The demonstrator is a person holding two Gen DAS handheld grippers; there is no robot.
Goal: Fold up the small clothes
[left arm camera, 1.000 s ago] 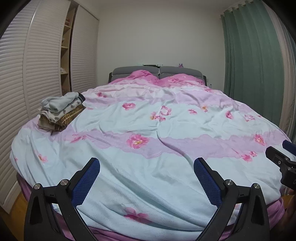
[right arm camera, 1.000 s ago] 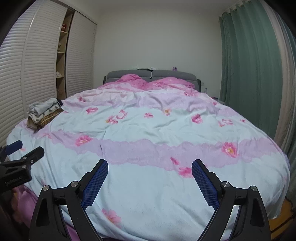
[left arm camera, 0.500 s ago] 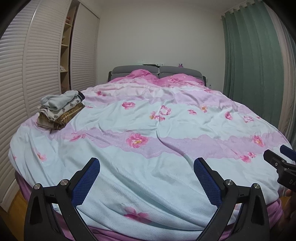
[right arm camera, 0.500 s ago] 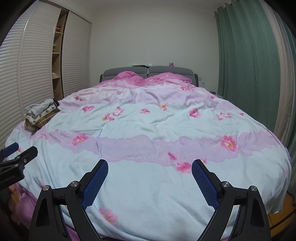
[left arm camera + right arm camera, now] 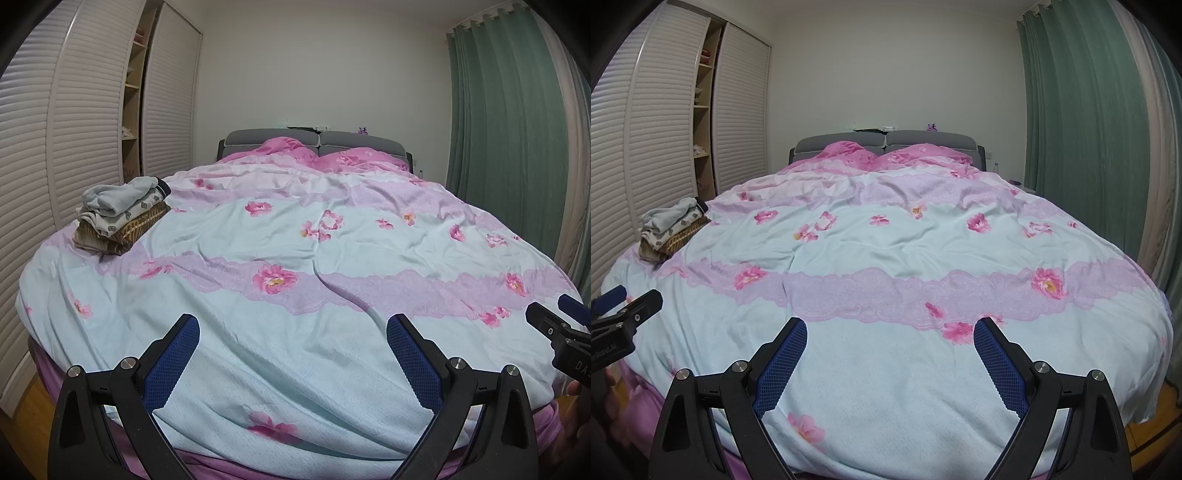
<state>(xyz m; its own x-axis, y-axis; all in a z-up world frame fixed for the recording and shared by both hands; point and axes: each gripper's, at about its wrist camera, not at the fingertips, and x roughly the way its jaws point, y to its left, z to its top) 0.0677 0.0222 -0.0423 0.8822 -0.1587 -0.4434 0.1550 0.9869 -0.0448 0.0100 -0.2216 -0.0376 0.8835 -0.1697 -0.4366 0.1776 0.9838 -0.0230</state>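
A small pile of clothes [image 5: 122, 214] lies on the left edge of the bed: a pale grey garment on top, a spotted white one under it, a brown patterned one at the bottom. The same pile of clothes [image 5: 674, 227] shows far left in the right wrist view. My left gripper [image 5: 293, 328] hangs open over the foot of the bed, nothing between its blue pads. My right gripper [image 5: 890, 328] is open too, beside it on the right, also empty. Both stay well short of the pile.
The bed [image 5: 332, 258] carries a pale blue and pink floral quilt, with pink pillows [image 5: 310, 151] at a grey headboard. A louvred wardrobe [image 5: 74, 129] with an open shelf section lines the left wall. Green curtains [image 5: 509, 140] hang on the right. Wooden floor [image 5: 26, 417] shows lower left.
Both grippers have drifted slightly back and up from the bed's foot, so the bed sits a little lower in view. Both stay open and empty.
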